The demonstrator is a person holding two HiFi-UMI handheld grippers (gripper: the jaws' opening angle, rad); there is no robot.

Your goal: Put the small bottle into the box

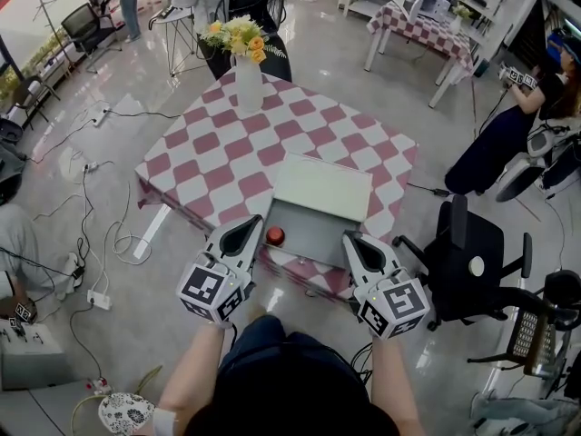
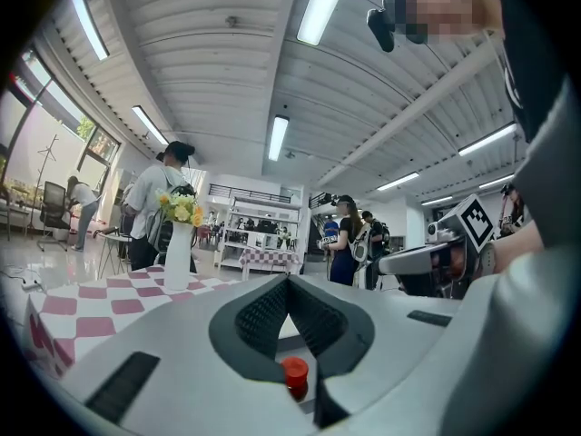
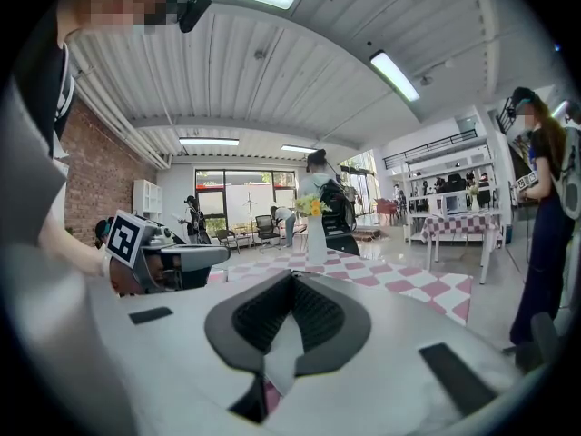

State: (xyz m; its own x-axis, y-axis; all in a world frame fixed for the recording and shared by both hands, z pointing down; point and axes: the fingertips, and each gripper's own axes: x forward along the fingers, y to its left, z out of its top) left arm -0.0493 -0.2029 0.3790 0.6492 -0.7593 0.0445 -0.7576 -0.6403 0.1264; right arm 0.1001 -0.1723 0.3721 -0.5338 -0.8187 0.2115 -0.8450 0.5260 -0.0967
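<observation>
While its lid (image 1: 322, 187) is up, box (image 1: 313, 232): small bottle (image 1: 274, 236) outside, beside it.
vase (image 1: 248, 84): yellow flowers (image 1: 238, 36).
left gripper (image 1: 254, 222), right gripper (image 1: 349, 237): jaws together.

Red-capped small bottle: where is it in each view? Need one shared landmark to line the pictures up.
Head view: small bottle at lower centre, just left of the open box, near the table's front edge.
Left gripper view: small bottle at bottom centre, only its red cap clear.
Right gripper view: not in it.
Shared landmark: white vase with yellow flowers.
</observation>
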